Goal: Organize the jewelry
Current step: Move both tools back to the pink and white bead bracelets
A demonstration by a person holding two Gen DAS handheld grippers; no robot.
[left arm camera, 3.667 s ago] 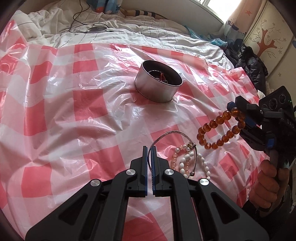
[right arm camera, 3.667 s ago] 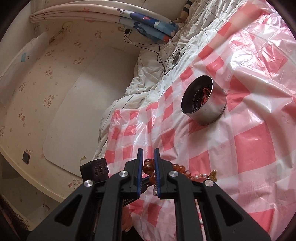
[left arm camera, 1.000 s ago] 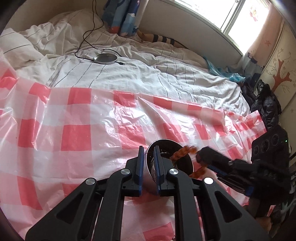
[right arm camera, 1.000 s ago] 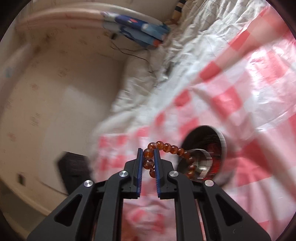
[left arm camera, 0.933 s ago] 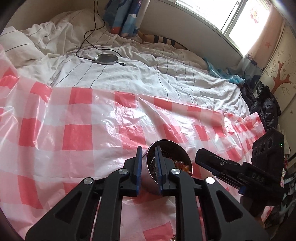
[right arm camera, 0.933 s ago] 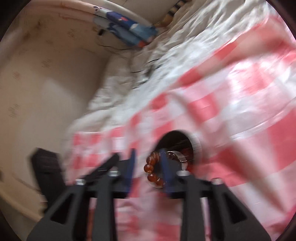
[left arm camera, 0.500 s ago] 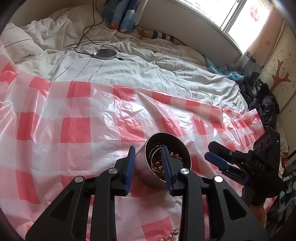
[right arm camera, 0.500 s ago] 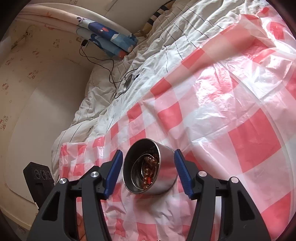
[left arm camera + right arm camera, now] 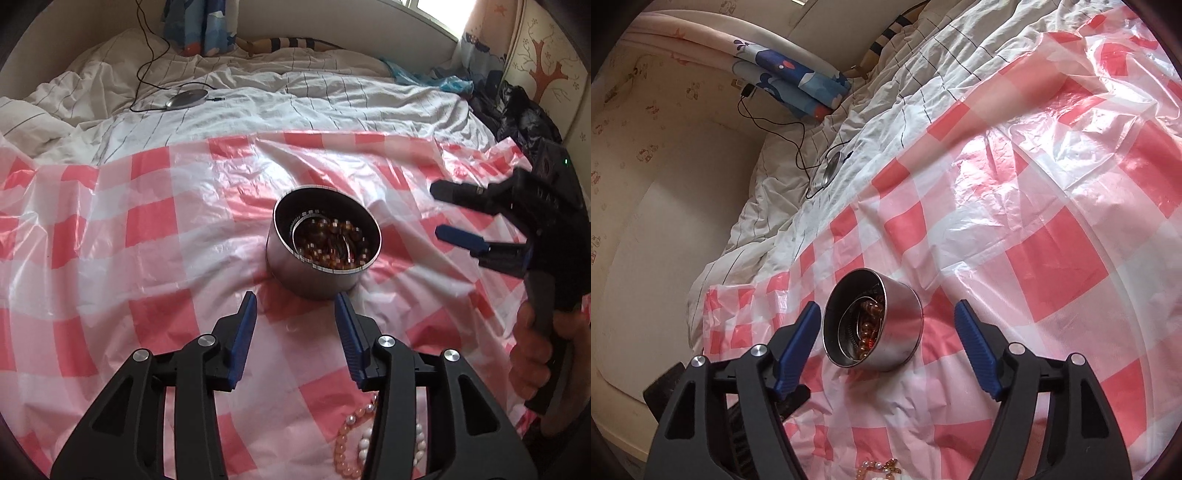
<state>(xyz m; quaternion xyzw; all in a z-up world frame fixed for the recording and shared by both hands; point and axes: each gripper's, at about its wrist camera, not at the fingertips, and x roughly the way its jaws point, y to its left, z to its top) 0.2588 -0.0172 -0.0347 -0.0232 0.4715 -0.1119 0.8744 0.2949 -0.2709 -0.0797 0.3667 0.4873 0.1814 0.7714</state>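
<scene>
A round metal tin stands on the red-and-white checked plastic sheet. Inside it lie the amber bead bracelet and a silver bangle. The tin and the beads also show in the right wrist view. My left gripper is open and empty, just in front of the tin. My right gripper is open and empty, near the tin; it shows in the left wrist view to the tin's right. A pearl and pink bead bracelet lies under my left gripper.
A white striped duvet lies beyond the sheet, with a round silver disc on a black cable. Blue patterned fabric is at the headboard. Dark clothes sit at the far right. A gold clasp with small pearls lies at the bottom edge.
The amber bracelet and the silver bangle went from my grippers into the tin. Both grippers have opened wide and drawn back from the tin.
</scene>
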